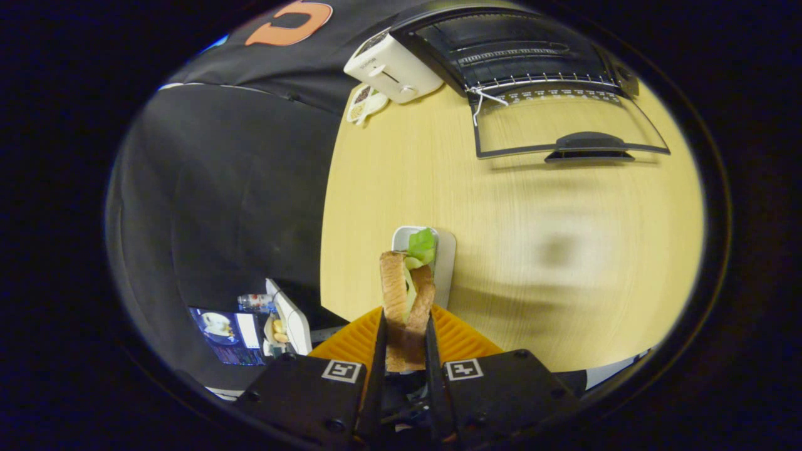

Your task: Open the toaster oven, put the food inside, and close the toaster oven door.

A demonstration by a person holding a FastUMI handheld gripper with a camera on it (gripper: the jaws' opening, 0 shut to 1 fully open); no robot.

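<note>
My gripper (pixel 406 341) is shut on a sandwich (pixel 406 300), two toast slices with green lettuce sticking out at the far end, held upright between the fingers above the table. Just beyond the sandwich lies a white plate (pixel 443 263). At the far side of the wooden table (pixel 532 238) stands the toaster oven (pixel 520 53) with its glass door (pixel 564 125) folded down flat and the wire rack showing in the dark cavity. The door's dark handle (pixel 588 147) points toward me.
A white pop-up toaster (pixel 391 69) stands left of the oven, with a small dish (pixel 364 103) of seeds beside it. The table's left edge drops off to dark floor. Below left sit a laptop (pixel 229 335) and a bottle (pixel 255 300).
</note>
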